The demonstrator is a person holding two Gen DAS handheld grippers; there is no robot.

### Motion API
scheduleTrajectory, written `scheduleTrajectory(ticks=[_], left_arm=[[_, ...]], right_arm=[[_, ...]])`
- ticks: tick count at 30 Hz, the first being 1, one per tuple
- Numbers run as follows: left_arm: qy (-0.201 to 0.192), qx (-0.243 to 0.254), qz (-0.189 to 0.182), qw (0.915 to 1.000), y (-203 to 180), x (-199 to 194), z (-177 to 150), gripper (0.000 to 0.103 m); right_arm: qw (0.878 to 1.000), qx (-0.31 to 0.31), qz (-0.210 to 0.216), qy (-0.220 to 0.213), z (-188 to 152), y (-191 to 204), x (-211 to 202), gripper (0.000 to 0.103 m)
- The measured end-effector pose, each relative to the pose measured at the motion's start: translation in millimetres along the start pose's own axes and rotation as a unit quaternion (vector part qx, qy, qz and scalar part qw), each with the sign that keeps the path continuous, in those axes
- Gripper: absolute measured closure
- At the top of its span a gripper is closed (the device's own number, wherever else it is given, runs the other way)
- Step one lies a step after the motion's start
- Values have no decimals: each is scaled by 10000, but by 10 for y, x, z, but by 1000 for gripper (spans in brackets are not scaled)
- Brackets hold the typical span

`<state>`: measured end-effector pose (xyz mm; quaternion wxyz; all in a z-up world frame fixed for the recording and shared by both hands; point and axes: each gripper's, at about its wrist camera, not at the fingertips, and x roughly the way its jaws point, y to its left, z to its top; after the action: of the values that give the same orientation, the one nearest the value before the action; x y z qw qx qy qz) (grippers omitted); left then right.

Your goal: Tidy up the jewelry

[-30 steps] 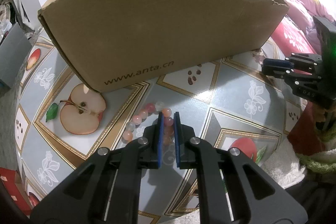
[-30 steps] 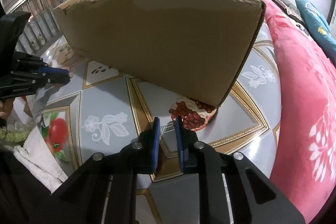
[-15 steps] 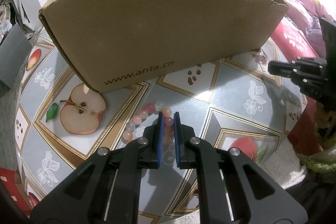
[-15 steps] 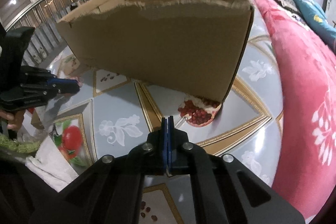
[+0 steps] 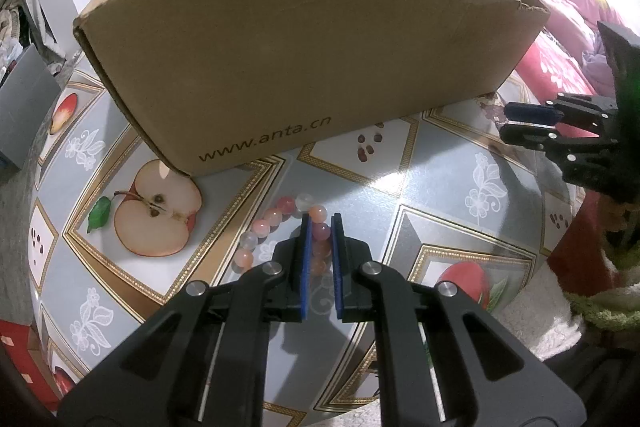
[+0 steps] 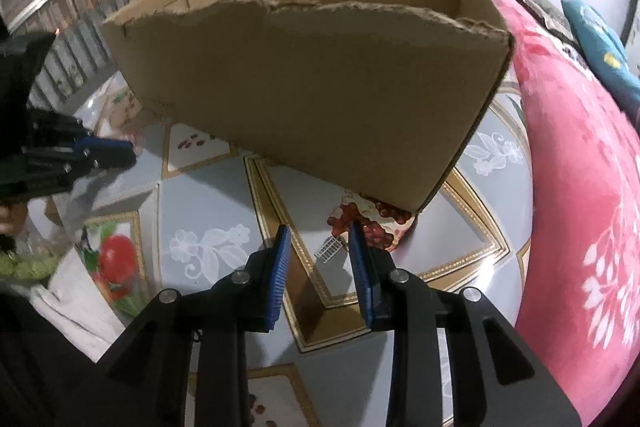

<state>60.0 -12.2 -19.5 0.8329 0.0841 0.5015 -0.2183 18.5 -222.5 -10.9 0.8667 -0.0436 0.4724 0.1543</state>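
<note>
A bracelet of pink and white beads lies on the fruit-patterned table in front of a torn cardboard box. My left gripper is shut on the near side of that bracelet, with beads pinched between its blue pads. In the right wrist view, my right gripper has its jaws opening. A small silver comb-like piece lies on the table between them, untouched by the pads, near the corner of the box. Each gripper also shows in the other's view: the right gripper and the left gripper.
The box takes up the middle of the round table, its top edge ragged and its inside hidden. A red flowered blanket runs along the right side. A white cloth and green fabric lie at the near left table edge.
The right gripper's jaws went fully shut half a second ago and now stand apart again, with the silver piece still on the table. The left gripper has kept its grip and place.
</note>
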Motion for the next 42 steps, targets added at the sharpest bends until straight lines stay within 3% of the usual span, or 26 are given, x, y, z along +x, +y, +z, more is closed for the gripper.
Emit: scheduleTrajectory(ticks=[7,13,18,34,42], left_arm=[[4,-6,-1,10000,-5,0,3,95],[-3,-24,-7,10000,4,3,2,95],[-3,-21,-9,10000,5,3,3,95],[-147,-37,-7,9999,1,-12,-35,95],[-455,-78,44,9989,65,-139,-81,95]], right_arm=[[9994,260,-184,125,-36,-9,72,80],[9993,270,-228,91,-13,47,117,97],[9989,250,-384,12,-23,102,112,98],[9927,1064,165,-545,-25,-92,-280,98],[9903,1043,345,-848,72,5,-468,98]])
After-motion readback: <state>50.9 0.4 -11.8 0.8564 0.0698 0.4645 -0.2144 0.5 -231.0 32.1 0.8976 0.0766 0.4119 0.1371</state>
